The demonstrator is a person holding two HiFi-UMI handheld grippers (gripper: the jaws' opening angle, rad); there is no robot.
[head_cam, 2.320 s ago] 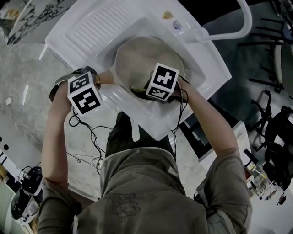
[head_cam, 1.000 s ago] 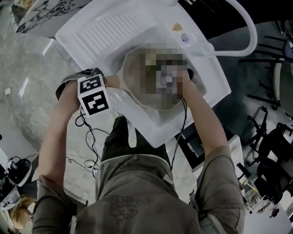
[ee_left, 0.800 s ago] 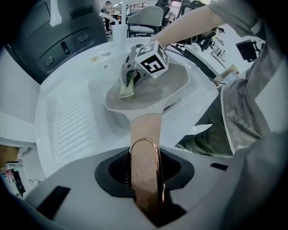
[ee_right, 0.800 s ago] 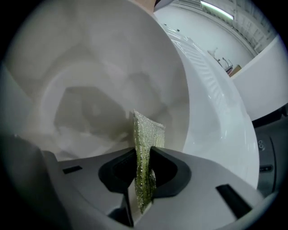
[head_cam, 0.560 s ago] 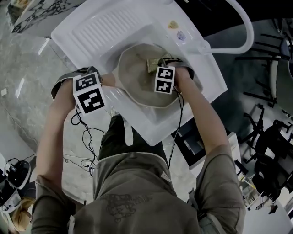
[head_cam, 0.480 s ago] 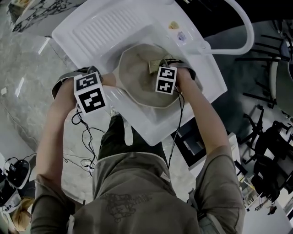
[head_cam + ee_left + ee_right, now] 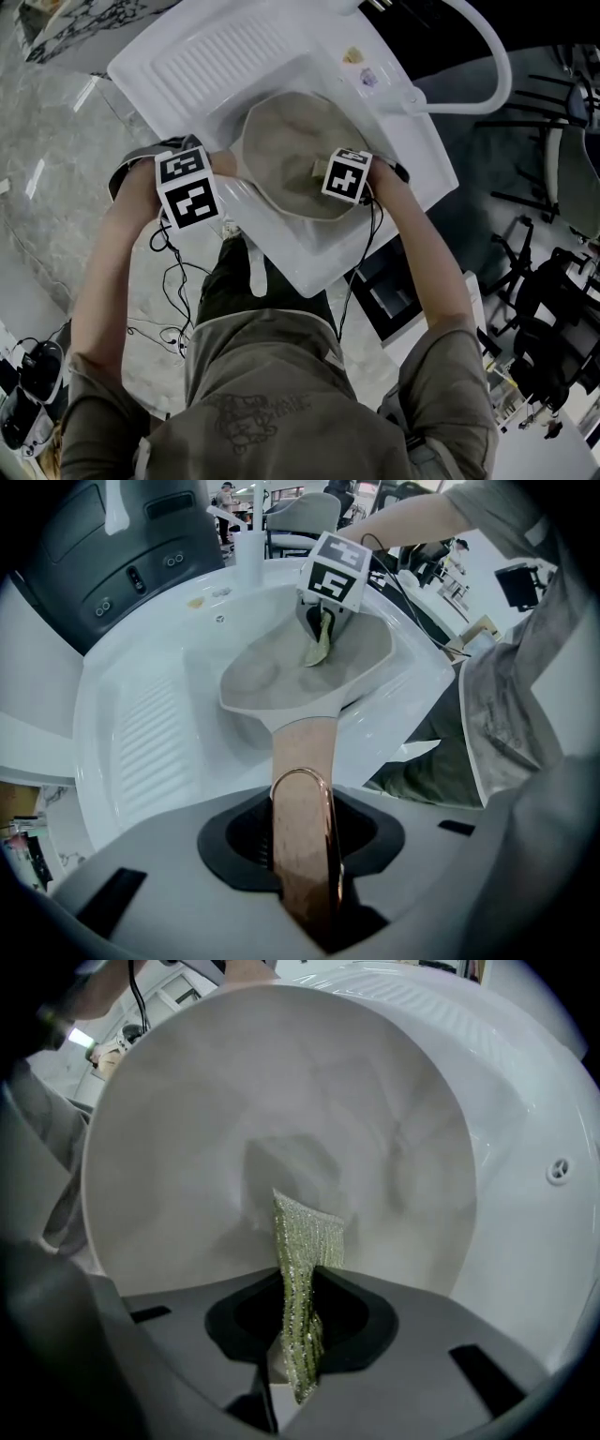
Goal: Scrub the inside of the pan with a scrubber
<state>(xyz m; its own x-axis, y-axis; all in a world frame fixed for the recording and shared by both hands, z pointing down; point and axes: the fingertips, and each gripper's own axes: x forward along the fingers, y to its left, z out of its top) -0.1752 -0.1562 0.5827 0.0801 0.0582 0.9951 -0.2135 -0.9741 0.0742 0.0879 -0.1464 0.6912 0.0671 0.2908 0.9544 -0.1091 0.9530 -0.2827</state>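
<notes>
Squarely in right gripper (image 7: pixel 298 1333) — scrubber (image 7: pixel 307 1241)

The sink (image 7: pixel 178 56) is glossy white, with a panel of parallel ribs. In the sink, the pan (image 7: pixel 281 141) is pale beige-grey inside. Its handle (image 7: pixel 302 761) is coppery pink with a shiny rose-gold rim. The scrubber (image 7: pixel 305 1241) is yellow-green, woven in glittering stripes. The left gripper (image 7: pixel 302 841) and right gripper (image 7: pixel 298 1335) are grey with black recesses. The marker cubes (image 7: pixel 187 187) are white with black squares. Beside the sink, the counter (image 7: pixel 56 187) is grey marbled stone. The shirt (image 7: pixel 281 403) is olive-grey with a faint looping print.
</notes>
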